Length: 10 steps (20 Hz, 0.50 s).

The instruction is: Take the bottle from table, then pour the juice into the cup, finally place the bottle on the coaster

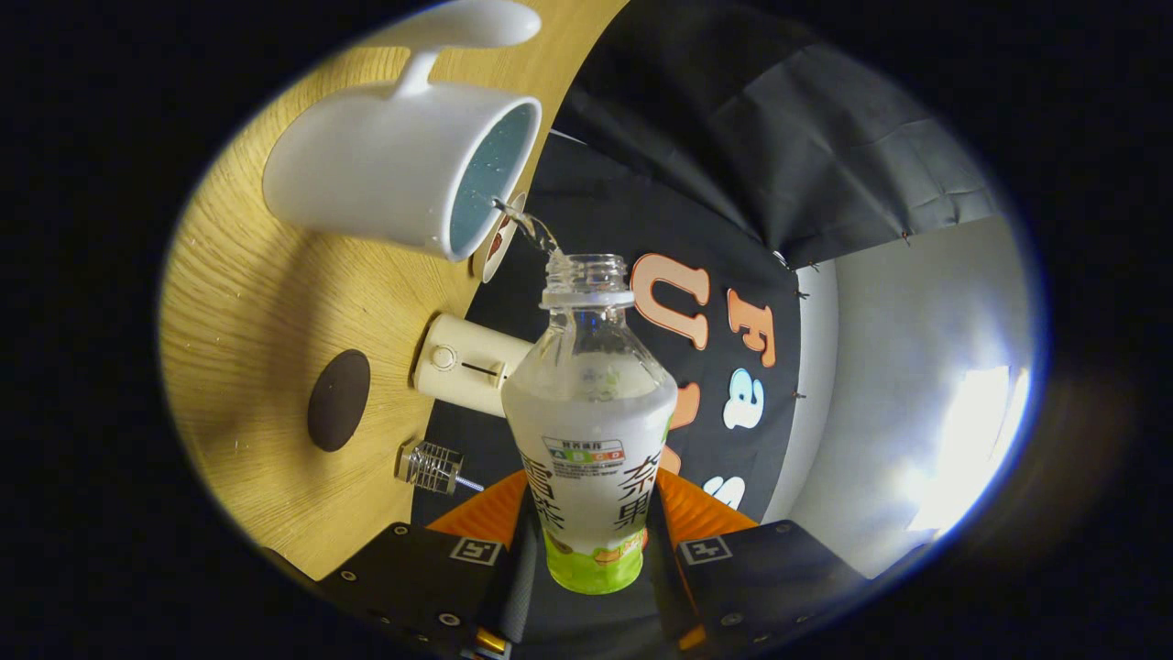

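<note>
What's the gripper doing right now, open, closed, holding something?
Gripper: closed on the bottle, both fingers pressing its sides, tipped so liquid streams from its mouth into the white cup.

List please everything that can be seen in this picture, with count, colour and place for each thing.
bottle: 1, clear with white and green label, cap off, gripped between the tongs' fingers, tilted toward the cup
juice stream: 1, clear, running from the bottle mouth into the cup
cup: 1, white with blue inside, on the table beyond the bottle mouth
coaster: 1, dark brown, round, on the table beside the cream device
cream device: 1, cream, boxy with a knob, on the table by the wall
small clear item: 1, transparent, on the table near the coaster
table: 1, light wood
tongs: 1, shut on the bottle
</note>
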Each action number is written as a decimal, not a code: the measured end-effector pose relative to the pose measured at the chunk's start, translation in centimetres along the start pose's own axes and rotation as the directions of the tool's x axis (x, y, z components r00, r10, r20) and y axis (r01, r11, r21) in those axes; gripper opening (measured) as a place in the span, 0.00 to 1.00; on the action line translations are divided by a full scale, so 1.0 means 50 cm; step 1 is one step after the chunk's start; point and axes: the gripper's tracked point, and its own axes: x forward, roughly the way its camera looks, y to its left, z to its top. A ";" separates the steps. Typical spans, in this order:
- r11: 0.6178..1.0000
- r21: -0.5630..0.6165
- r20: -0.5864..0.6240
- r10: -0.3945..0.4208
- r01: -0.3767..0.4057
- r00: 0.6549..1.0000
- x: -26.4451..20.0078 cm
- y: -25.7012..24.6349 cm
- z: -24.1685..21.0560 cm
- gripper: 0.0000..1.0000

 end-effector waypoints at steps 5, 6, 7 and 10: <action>0.999 -0.032 0.020 -0.010 0.010 1.000 0.003 -0.003 0.004 0.55; 0.999 -0.043 0.027 -0.006 0.007 1.000 0.001 -0.003 0.006 0.55; 0.998 -0.056 0.030 -0.003 0.005 1.000 0.003 -0.004 0.006 0.55; 0.996 -0.091 0.047 0.002 0.003 0.999 0.001 -0.005 0.009 0.56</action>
